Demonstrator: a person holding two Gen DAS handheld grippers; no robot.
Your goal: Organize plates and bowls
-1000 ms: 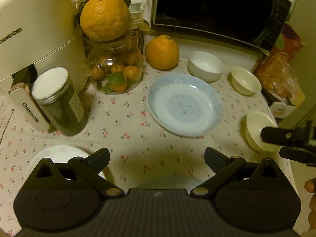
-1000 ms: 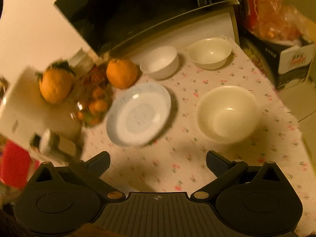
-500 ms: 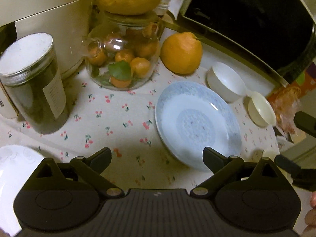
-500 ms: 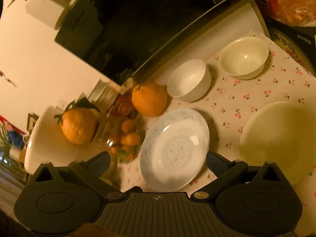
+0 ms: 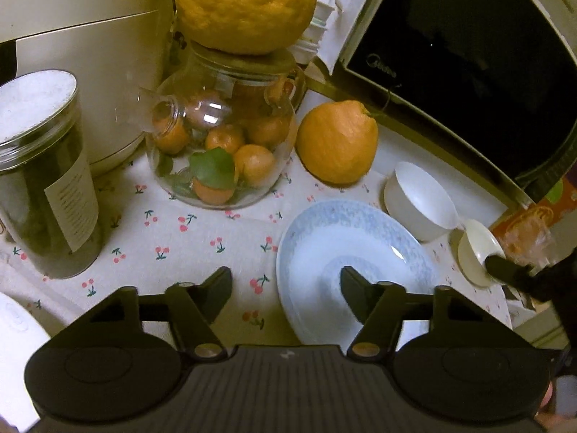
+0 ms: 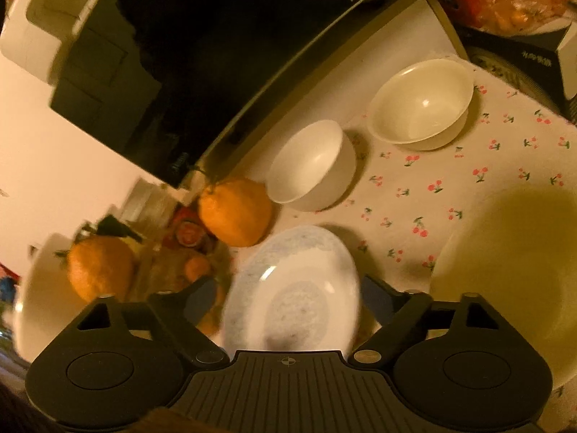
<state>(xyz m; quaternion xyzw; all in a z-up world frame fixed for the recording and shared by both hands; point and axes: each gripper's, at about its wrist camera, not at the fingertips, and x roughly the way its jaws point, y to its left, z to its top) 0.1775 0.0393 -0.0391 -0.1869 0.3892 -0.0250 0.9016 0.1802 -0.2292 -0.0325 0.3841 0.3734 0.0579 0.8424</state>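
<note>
A pale blue plate (image 5: pixel 346 252) lies on the cherry-print cloth; it also shows in the right wrist view (image 6: pixel 292 288). My left gripper (image 5: pixel 285 285) is open, with the plate's left rim between its fingertips. My right gripper (image 6: pixel 285 299) is open, low over the same plate. A white bowl (image 5: pixel 418 198) (image 6: pixel 310 166) and a small cream bowl (image 5: pixel 476 249) (image 6: pixel 422 101) stand beyond it. A large cream bowl (image 6: pixel 512 270) sits at the right. A white plate (image 5: pixel 14 342) is at the lower left.
A glass jar of small oranges (image 5: pixel 220 140) with a big citrus (image 5: pixel 245 3) on top, a loose orange (image 5: pixel 335 140), a dark lidded jar (image 5: pixel 43 173), a cream appliance (image 5: pixel 83 36) and a microwave (image 5: pixel 468 54) crowd the back. A snack box (image 6: pixel 512 11) stands far right.
Both grippers have moved forward and down toward the blue plate. The left gripper now straddles its left rim; the right gripper's finger reaches in by the small cream bowl.
</note>
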